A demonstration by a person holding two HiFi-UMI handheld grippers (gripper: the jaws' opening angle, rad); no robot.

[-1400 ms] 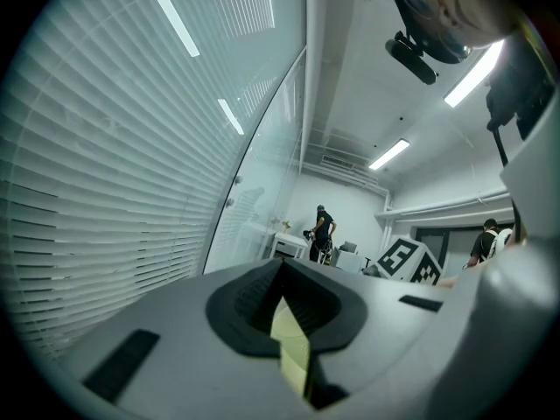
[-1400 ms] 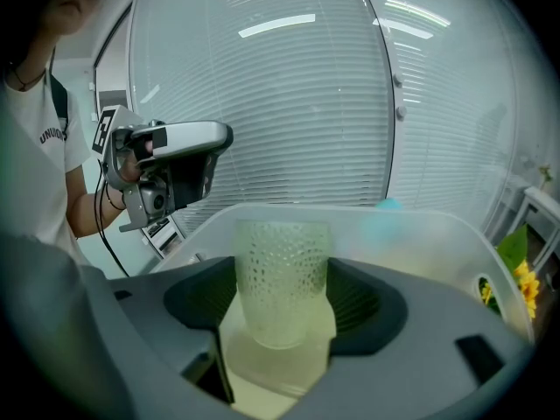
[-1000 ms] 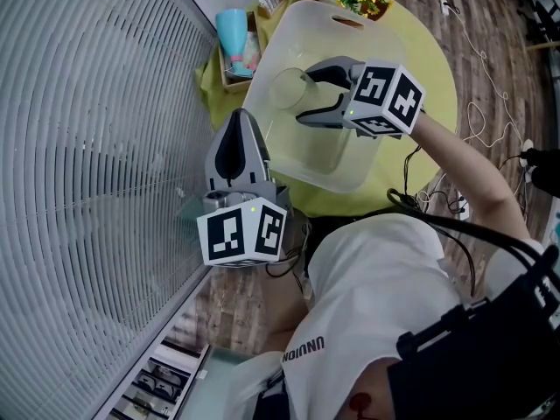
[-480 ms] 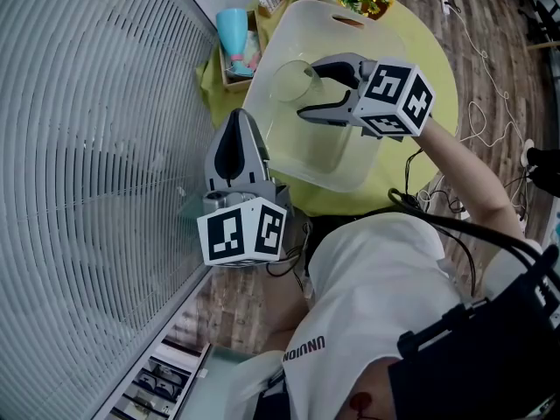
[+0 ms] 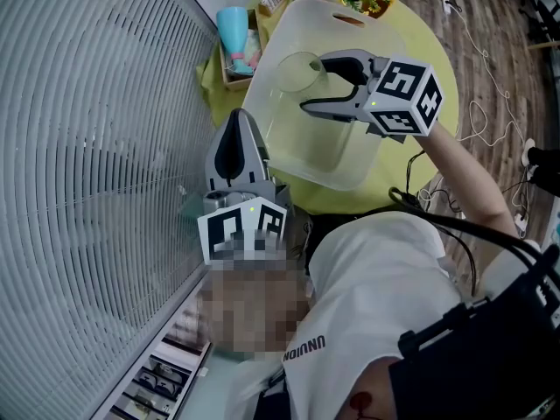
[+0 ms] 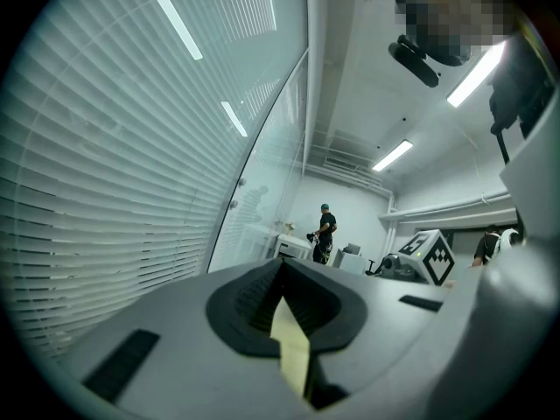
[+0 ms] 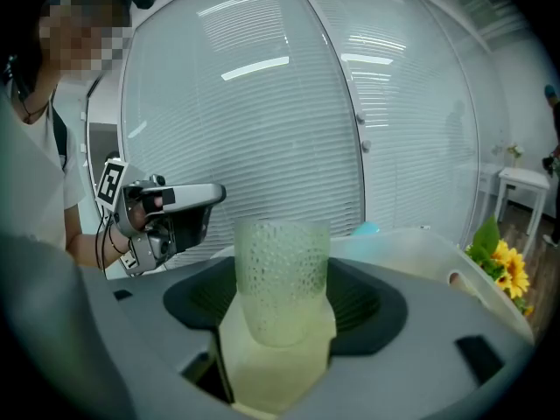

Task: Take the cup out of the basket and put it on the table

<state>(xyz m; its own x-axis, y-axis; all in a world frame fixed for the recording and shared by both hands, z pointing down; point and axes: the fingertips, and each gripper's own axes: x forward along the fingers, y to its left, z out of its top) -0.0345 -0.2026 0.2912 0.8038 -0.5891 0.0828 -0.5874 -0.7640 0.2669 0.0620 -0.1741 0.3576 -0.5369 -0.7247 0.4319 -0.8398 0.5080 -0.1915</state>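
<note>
While my right claw (image 5: 312, 84) grips the cup (image 5: 299, 70) over the basket (image 5: 350, 175), lifting's underway.
Surface (image 5: 437, 86) placement remains; left claw (image 5: 236, 125) closed, empty.

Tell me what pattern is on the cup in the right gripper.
The cup is translucent with tiny bumps all over; clearest in the right gripper view.

Cup (image 5: 297, 71) between right gripper (image 5: 314, 84) jaws over basket (image 5: 325, 178) on table (image 5: 433, 64), left gripper (image 5: 236, 125) left of basket
</note>
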